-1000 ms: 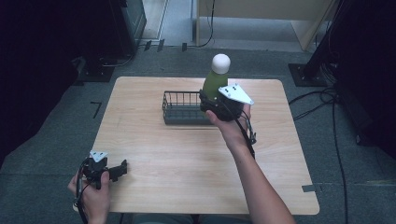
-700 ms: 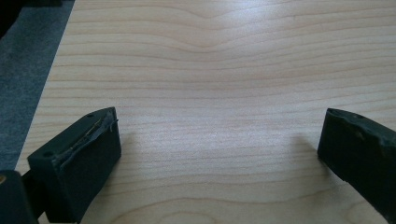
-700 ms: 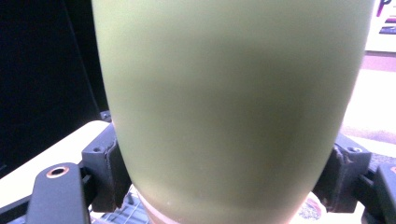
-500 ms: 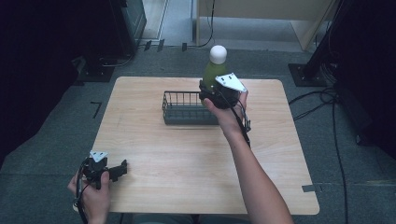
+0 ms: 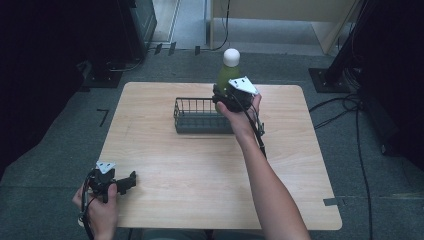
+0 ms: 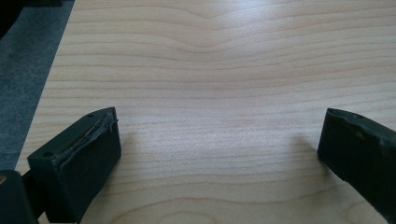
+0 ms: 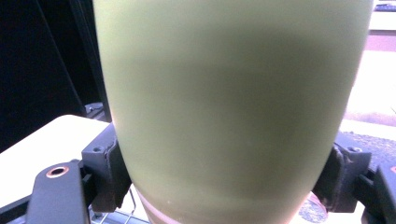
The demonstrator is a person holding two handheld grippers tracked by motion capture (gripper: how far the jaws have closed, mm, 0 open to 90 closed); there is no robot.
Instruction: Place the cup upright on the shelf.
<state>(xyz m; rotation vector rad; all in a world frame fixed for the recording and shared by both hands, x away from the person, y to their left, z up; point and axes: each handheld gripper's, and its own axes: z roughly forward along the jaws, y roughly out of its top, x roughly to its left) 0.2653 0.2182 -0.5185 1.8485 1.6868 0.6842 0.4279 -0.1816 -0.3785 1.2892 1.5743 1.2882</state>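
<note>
A green bottle (image 5: 227,76) with a white cap (image 5: 231,56) is gripped by the right tool (image 5: 231,96), whose jaws are pressed against the bottle's two sides, as seen close up in the right gripper view (image 7: 233,102). The bottle is held upright at the right end of a dark wire basket (image 5: 197,116), at the far middle of the wooden desk (image 5: 210,170); whether its base is inside the basket or above it cannot be told. A grey three-cornered plate (image 5: 242,84) is seen on top of the right tool, and a cable (image 5: 260,137) trails from it along the forearm. The left tool (image 5: 122,183) is held low at the near left corner of the desk, well apart from the basket. Its jaws are spread wide with nothing between them, bare wood being seen between them in the left gripper view (image 6: 219,154)
</note>
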